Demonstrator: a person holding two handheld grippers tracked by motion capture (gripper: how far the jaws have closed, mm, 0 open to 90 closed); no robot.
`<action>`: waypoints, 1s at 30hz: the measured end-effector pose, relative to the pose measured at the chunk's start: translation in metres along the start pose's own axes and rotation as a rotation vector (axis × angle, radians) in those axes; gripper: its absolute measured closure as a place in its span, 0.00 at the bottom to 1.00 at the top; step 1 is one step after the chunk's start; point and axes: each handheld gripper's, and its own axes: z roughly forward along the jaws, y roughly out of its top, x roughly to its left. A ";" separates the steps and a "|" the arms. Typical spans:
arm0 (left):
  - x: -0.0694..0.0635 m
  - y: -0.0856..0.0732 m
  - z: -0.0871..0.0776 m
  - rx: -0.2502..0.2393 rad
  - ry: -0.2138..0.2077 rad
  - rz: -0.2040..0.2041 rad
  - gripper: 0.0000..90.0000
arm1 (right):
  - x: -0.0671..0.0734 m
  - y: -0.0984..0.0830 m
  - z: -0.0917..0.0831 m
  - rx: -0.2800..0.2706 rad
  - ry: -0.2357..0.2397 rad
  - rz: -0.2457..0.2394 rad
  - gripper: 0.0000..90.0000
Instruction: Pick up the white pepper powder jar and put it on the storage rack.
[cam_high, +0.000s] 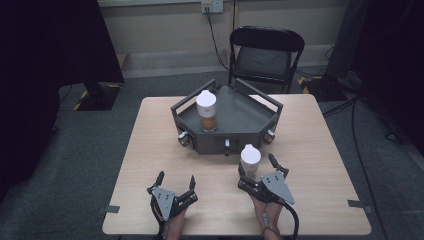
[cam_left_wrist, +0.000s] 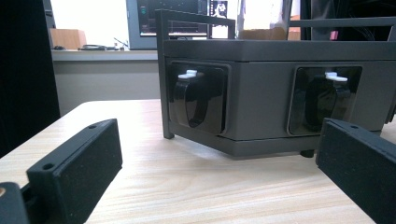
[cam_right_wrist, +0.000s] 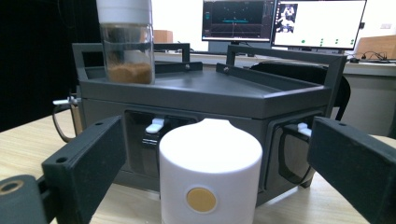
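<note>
A dark grey tray (cam_high: 245, 117) with side handles stands at the table's far middle. Inside it at the left, a clear jar (cam_high: 207, 112) of brown powder stands upright under a white lid. A second white-capped jar (cam_high: 250, 159) stands on the table just in front of the tray. My right gripper (cam_high: 257, 166) is open around this jar; in the right gripper view a gap shows between each pad and the white cap (cam_right_wrist: 210, 172). My left gripper (cam_high: 176, 177) rests open near the table's front edge, nothing between its jaws, facing the tray's front wall (cam_left_wrist: 261, 93).
The tray's front wall carries recessed black latches with white tabs (cam_left_wrist: 189, 74). A black folding chair (cam_high: 265, 55) stands beyond the table. Cables run over the floor at the right (cam_high: 360, 150). Bare wood (cam_high: 150, 140) lies left of the tray.
</note>
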 end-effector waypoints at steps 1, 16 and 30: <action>0.000 0.000 0.000 0.000 0.000 0.000 0.00 | 0.000 -0.001 0.002 0.004 0.002 0.001 0.05; 0.001 0.000 0.000 0.000 -0.005 0.000 0.00 | -0.001 -0.005 0.017 0.077 -0.003 0.025 0.14; 0.001 0.000 0.000 0.000 -0.006 -0.001 0.00 | 0.000 -0.008 0.027 0.113 0.005 0.045 0.27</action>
